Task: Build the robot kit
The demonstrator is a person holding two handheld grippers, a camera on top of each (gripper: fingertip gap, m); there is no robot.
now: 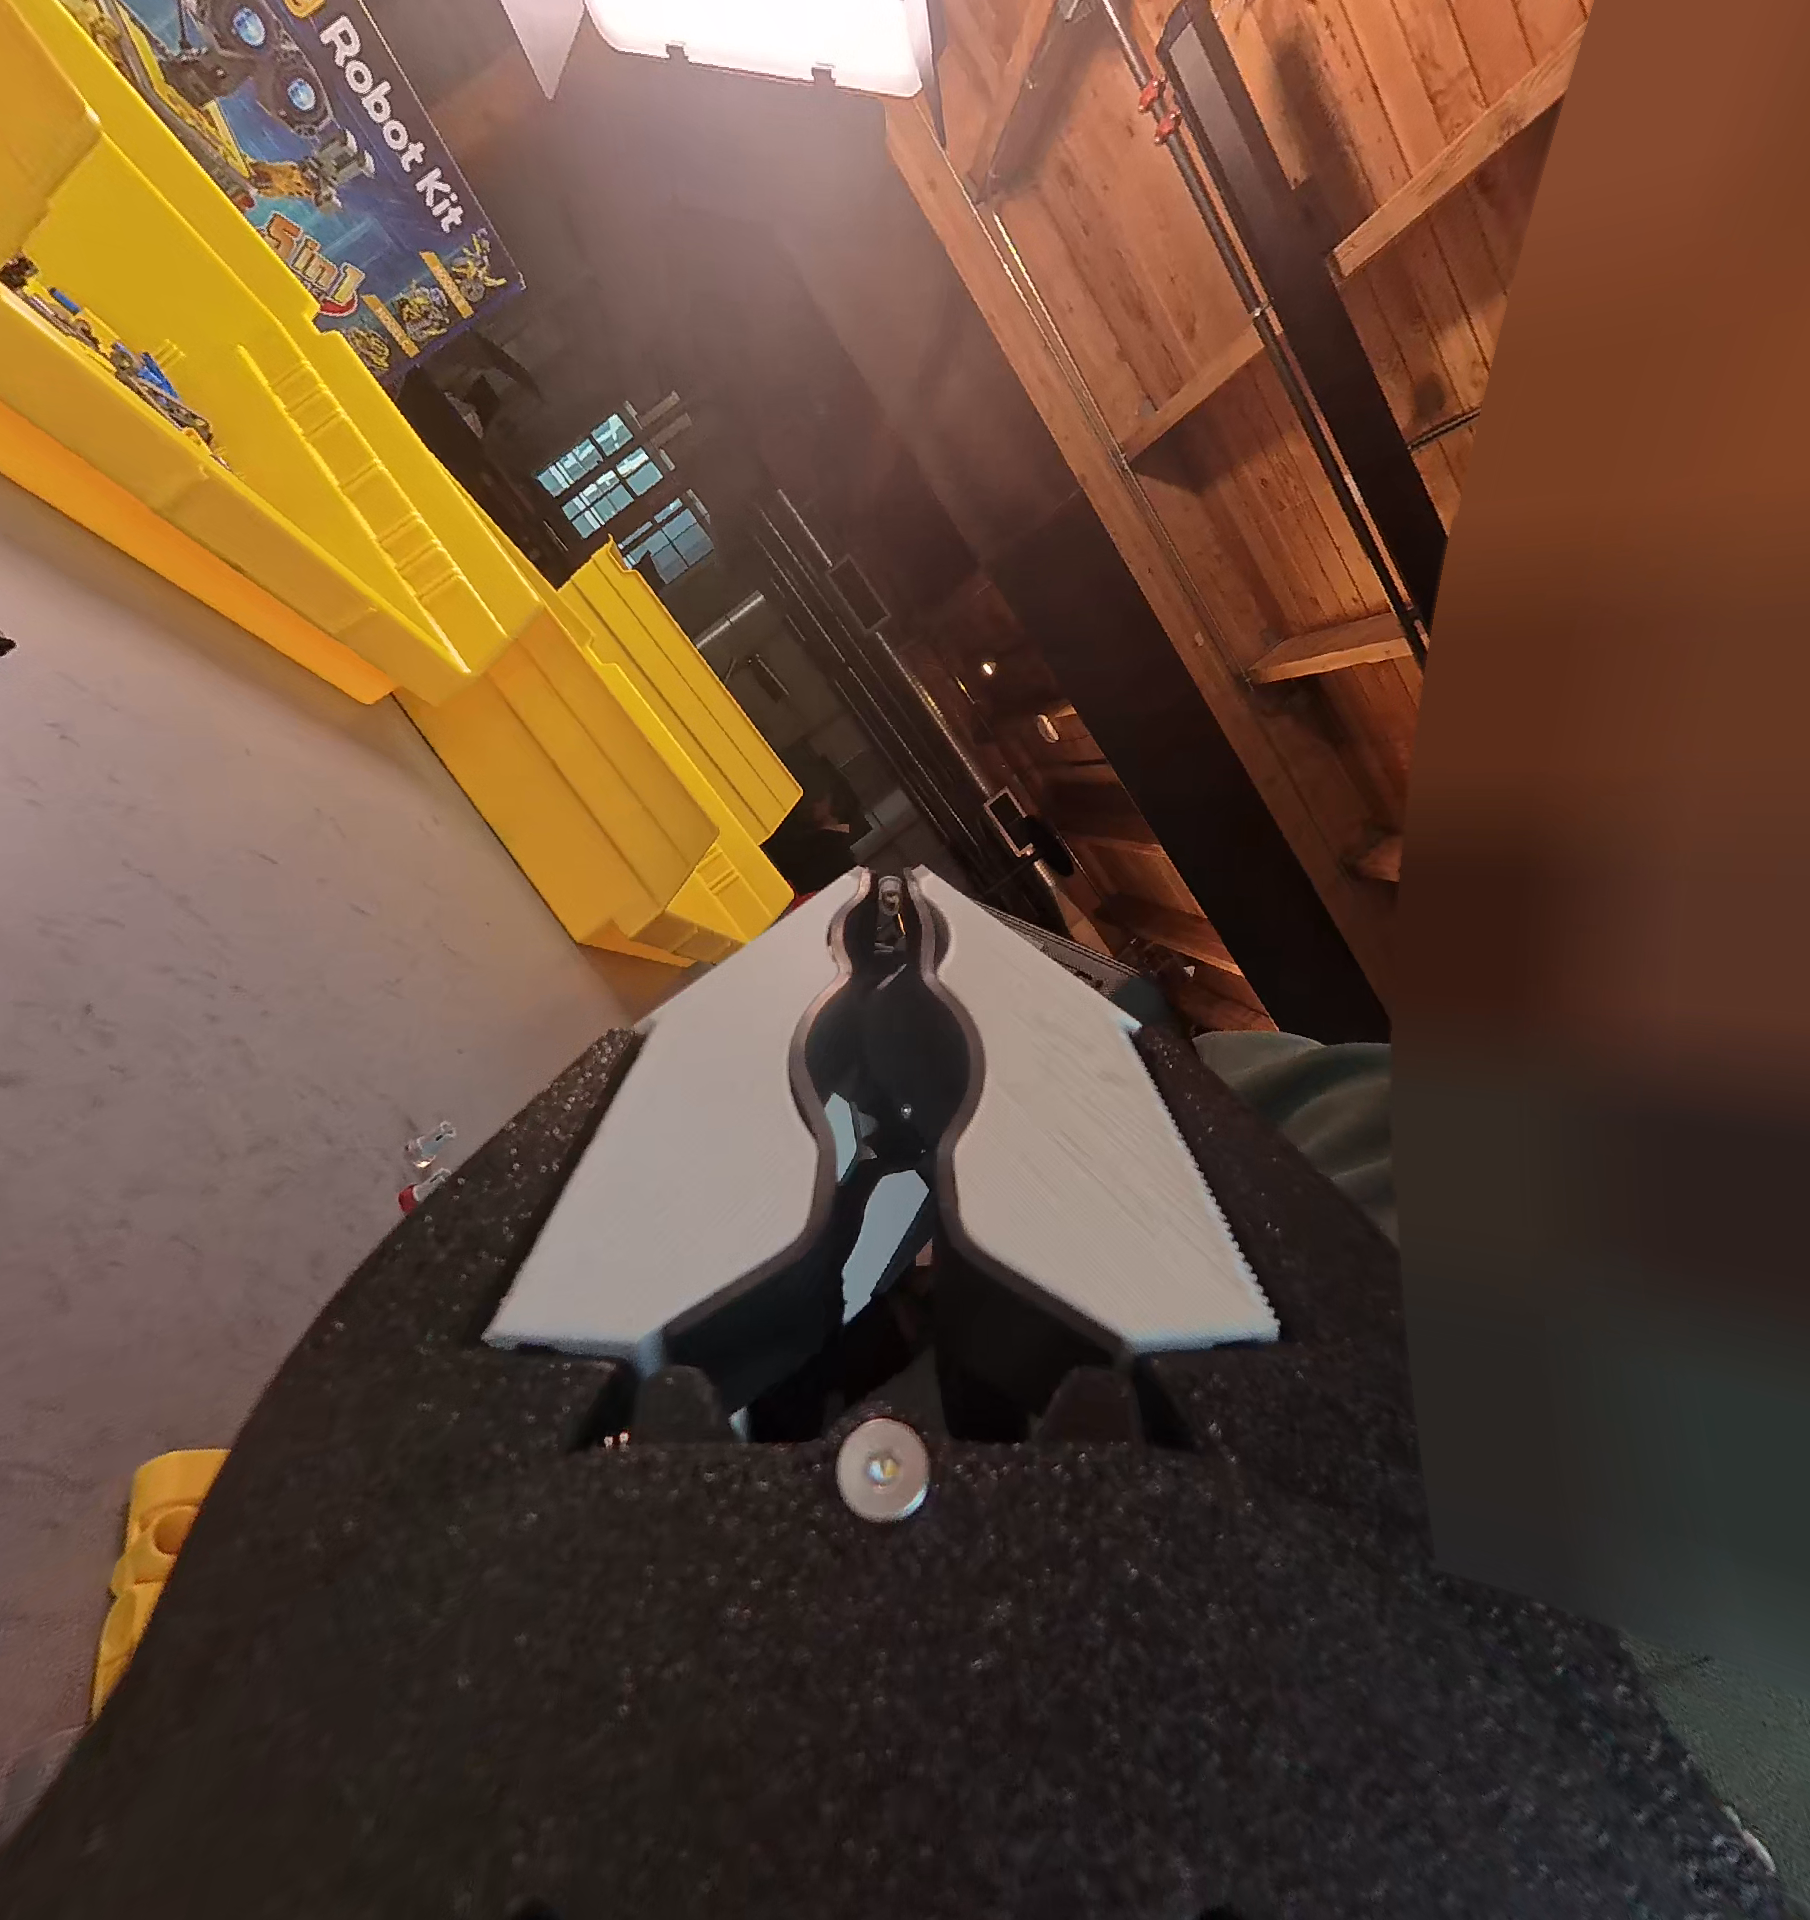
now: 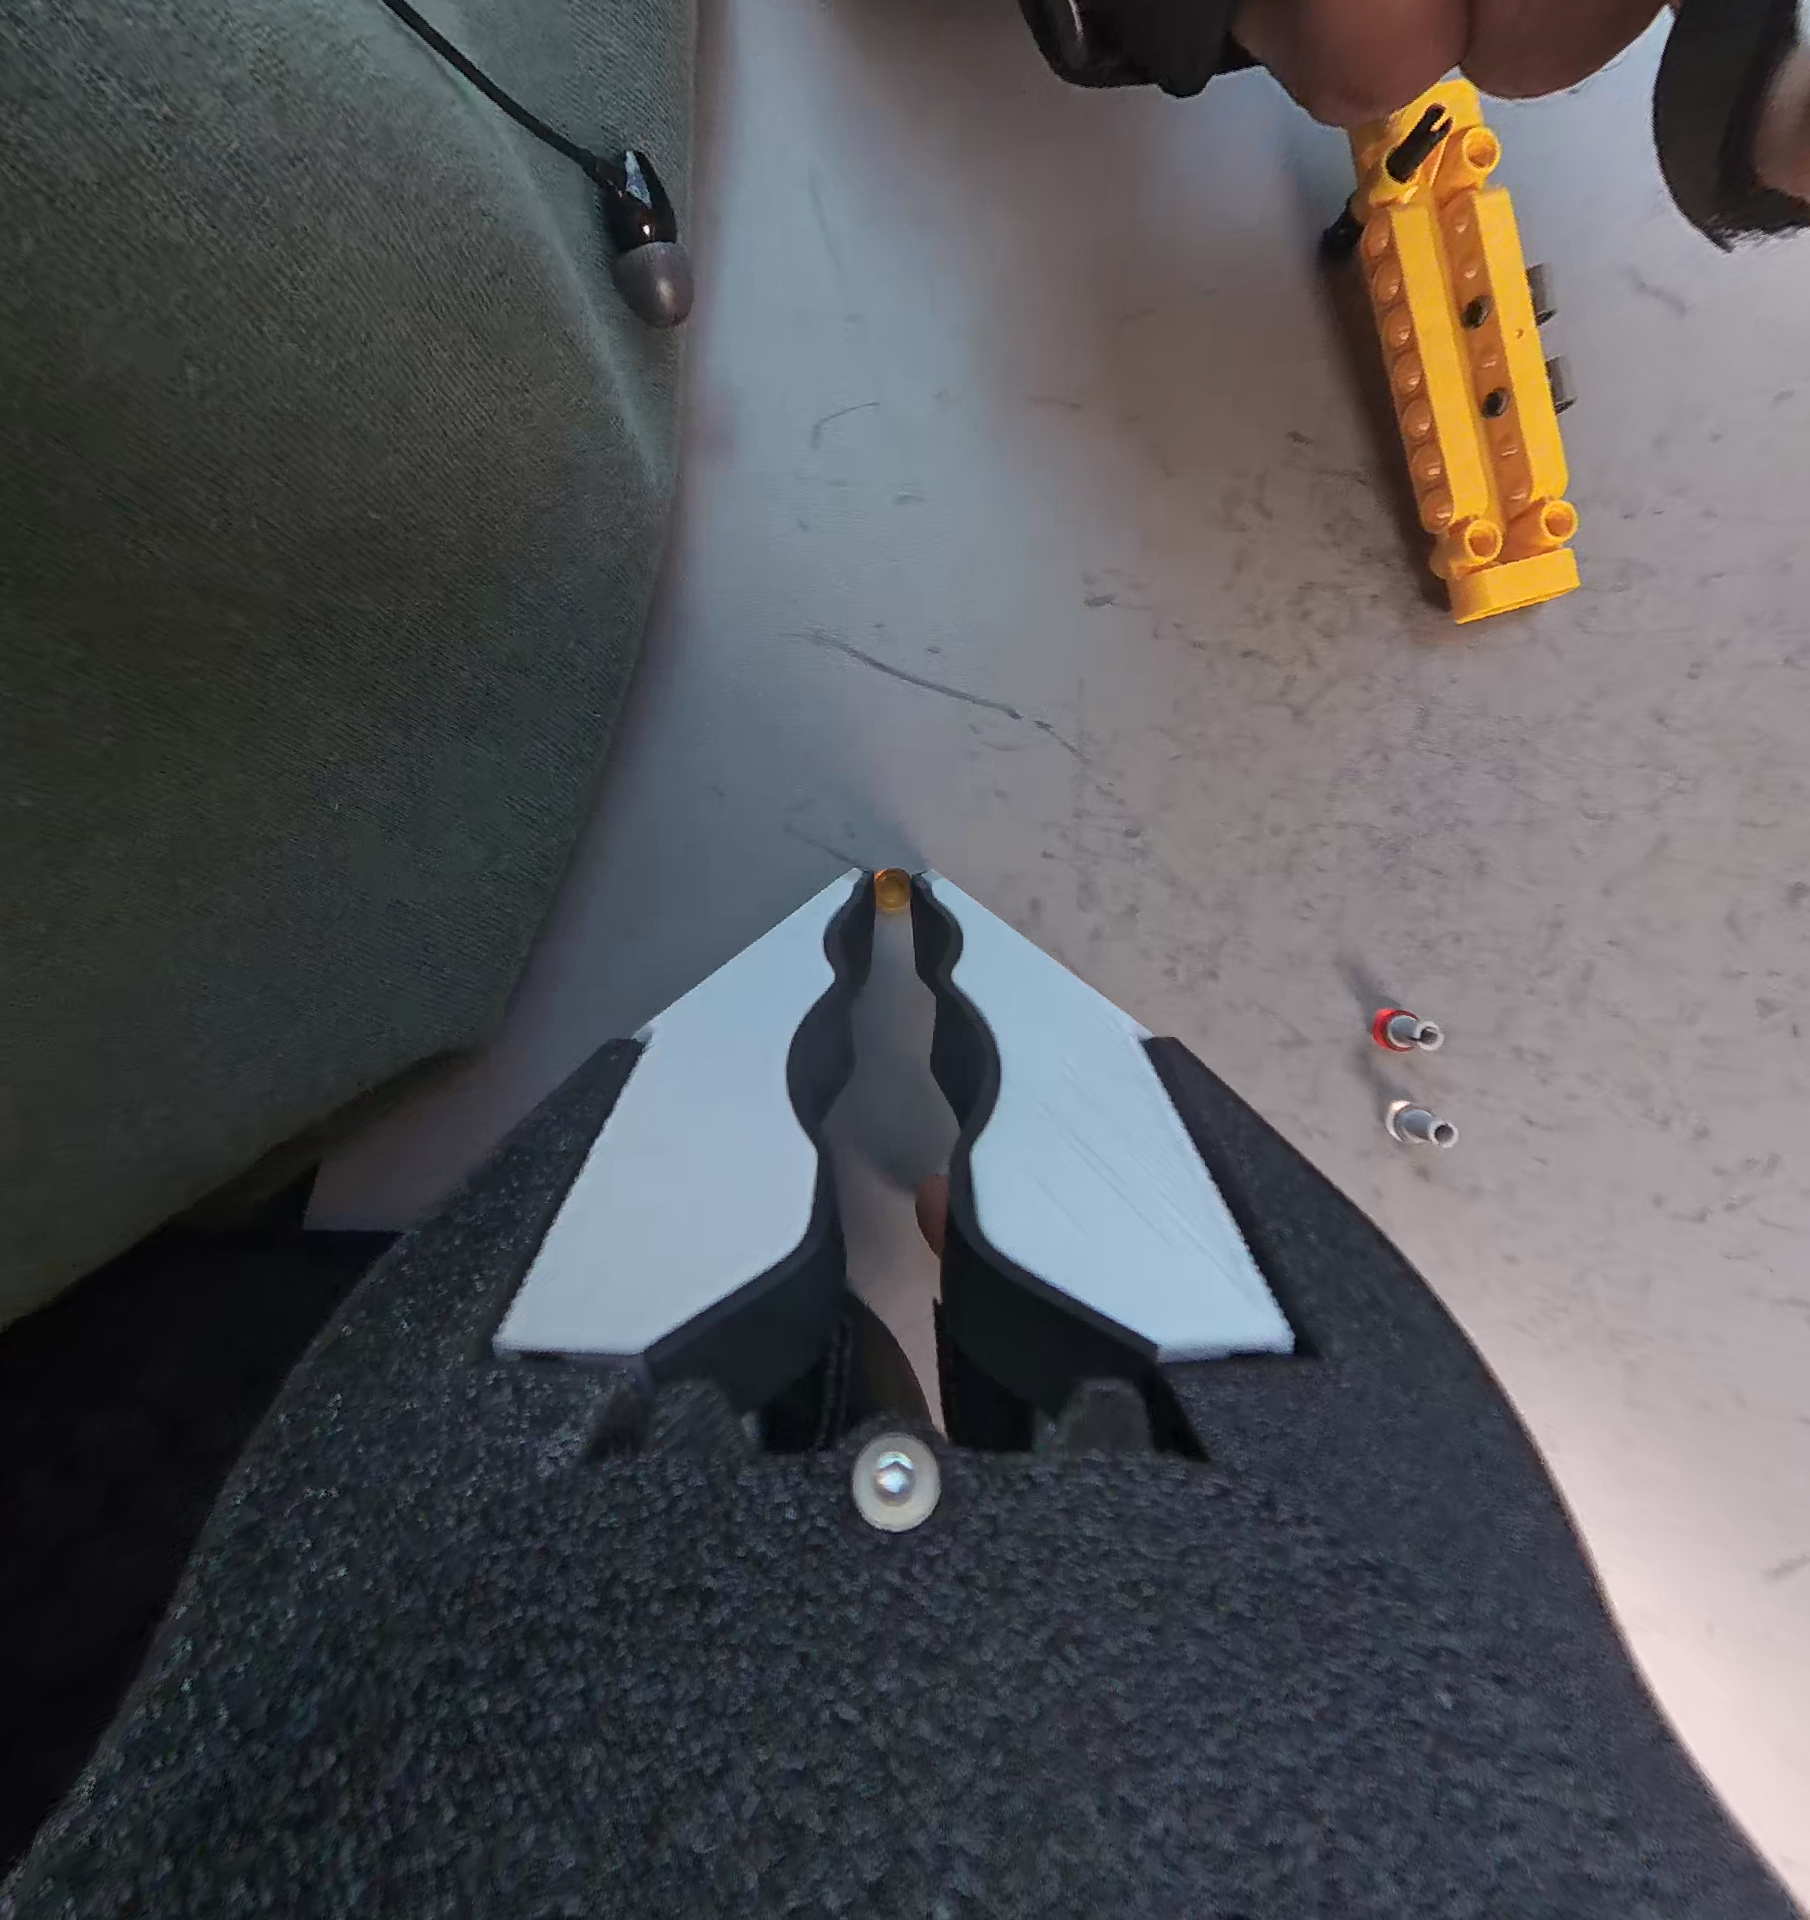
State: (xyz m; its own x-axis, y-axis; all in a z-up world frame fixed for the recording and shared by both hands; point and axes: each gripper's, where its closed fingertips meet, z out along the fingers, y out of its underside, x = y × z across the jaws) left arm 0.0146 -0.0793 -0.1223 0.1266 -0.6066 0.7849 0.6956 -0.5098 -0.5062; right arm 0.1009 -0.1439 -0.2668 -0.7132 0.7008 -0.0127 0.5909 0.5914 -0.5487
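Pinching a small grey pin point(image 1: 888, 902) at their tips, the left tongs point(image 1: 888, 896) fill the lower middle of the left wrist view, with yellow bins point(image 1: 568, 707) at upper left and two small pegs point(image 1: 425, 1164) on the grey table point(image 1: 205, 987) at left. In the right wrist view the right tongs point(image 2: 890, 891) are nearly closed on a tiny amber stud point(image 2: 890, 889) at frame centre, low over the table; a yellow brick beam point(image 2: 1462, 374) lies at upper right under a hand point(image 2: 1400, 52), and two pegs sit at right.

A bright lamp panel point(image 1: 755, 42) is blown out to glare in the left wrist view. Wide-angle bending is seen at the edges. The table point(image 2: 1244, 779) is evenly lit, with soft shadows.
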